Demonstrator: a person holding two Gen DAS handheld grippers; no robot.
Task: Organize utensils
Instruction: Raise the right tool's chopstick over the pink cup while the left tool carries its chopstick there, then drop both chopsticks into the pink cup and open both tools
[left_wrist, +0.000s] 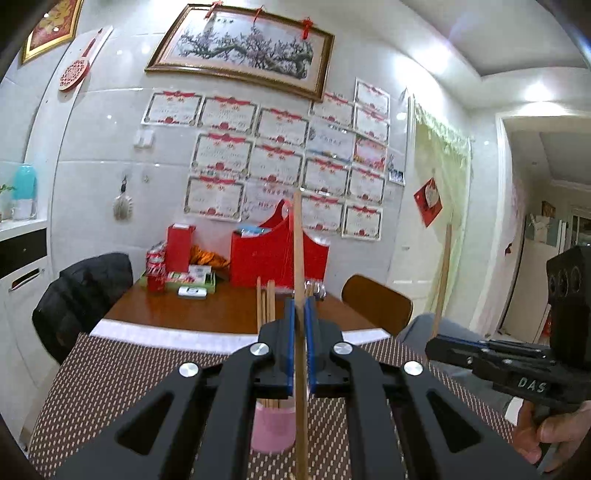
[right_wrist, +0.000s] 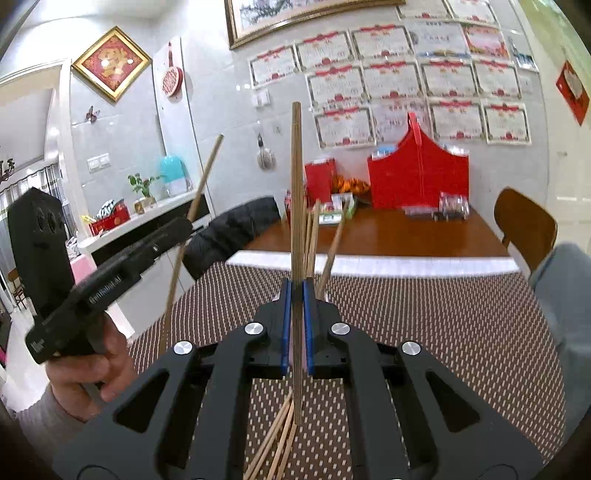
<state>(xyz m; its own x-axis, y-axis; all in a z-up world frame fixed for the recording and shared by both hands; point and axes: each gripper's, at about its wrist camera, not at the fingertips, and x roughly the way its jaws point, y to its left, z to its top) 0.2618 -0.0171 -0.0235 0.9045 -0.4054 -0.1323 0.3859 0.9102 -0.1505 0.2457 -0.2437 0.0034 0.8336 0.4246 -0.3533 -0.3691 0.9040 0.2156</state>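
My left gripper (left_wrist: 301, 306) is shut on one wooden chopstick (left_wrist: 298, 240) that stands upright, above a pink cup (left_wrist: 273, 428) holding several chopsticks (left_wrist: 266, 299). My right gripper (right_wrist: 296, 291) is shut on another upright chopstick (right_wrist: 296, 184). Several loose chopsticks (right_wrist: 277, 439) lie on the dotted brown mat (right_wrist: 424, 314) under it. More chopsticks (right_wrist: 314, 236) stand just beyond its fingers; the cup is mostly hidden there. The right gripper also shows in the left wrist view (left_wrist: 434, 345), holding its chopstick (left_wrist: 443, 273). The left gripper shows in the right wrist view (right_wrist: 184, 225) with its chopstick (right_wrist: 199, 192).
A wooden table (left_wrist: 207, 314) extends beyond the mat. At its far end stand a red basket (left_wrist: 277, 254), red boxes (left_wrist: 179, 247) and packets. A chair with a black jacket (left_wrist: 81, 291) is at the left, a wooden chair (left_wrist: 376, 302) at the right.
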